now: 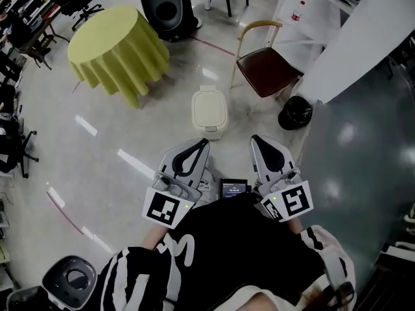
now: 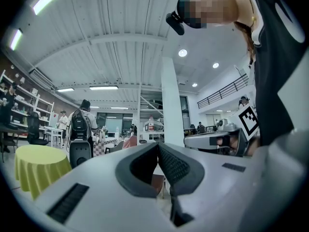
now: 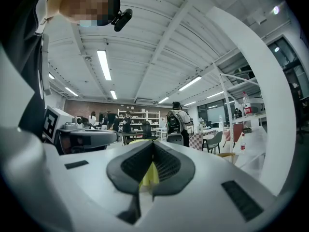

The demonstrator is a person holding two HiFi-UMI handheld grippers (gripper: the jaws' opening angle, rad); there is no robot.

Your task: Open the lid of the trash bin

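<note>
Scanning the head view: the cream trash bin [image 1: 209, 113] stands on the glossy floor [image 1: 110, 149], lid down, well ahead of both tools. Your left tool [image 1: 202, 144] and right tool [image 1: 255, 138] sit close to your body, noses toward the bin, touching nothing. A brown-seated chair [image 1: 264, 71] and a black bag [image 1: 295, 112] lie off the bin's right.

Left gripper view: jaws pressed together, nothing between them. The lens looks out at hall and ceiling, with no bin in frame. Likely risk: you steer by the head view alone and strike the bin's body instead of the lid edge.

Right gripper view: jaws likewise together and empty. The yellow in the slit looks to be the yellow-green cloth [image 3: 149, 176] far behind. Likely risk: closed noses cannot pinch a lid lip, and a shove could skate or tip a light bin on that slick floor. The hinge end cannot be told from here, so prying the wrong end would lift the whole bin.
</note>
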